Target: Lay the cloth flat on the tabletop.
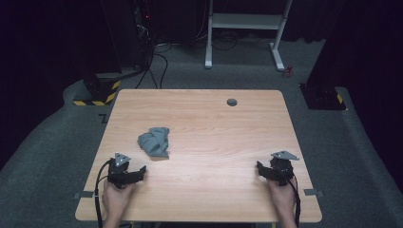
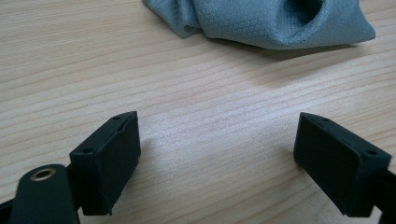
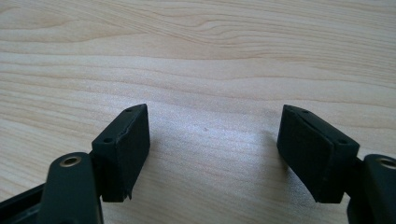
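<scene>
1 grey cloth (image 1: 154, 141), 2 hand-held grippers, 1 table (image 1: 214, 137).

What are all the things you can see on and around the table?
cloth: one, grey, crumpled, on the table's left half, ahead of the left tool
table: one, light wood, in the middle of the floor
round cap: one, grey, set in the tabletop near the far edge
white frame: one, standing on the floor beyond the table
cables: several, black, on the floor at the far left
left tool: one, black, jaws open, near the table's front left, apart from the cloth
right tool: one, black, jaws open, near the front right
hands: two, at the front edge, each holding a tool
</scene>
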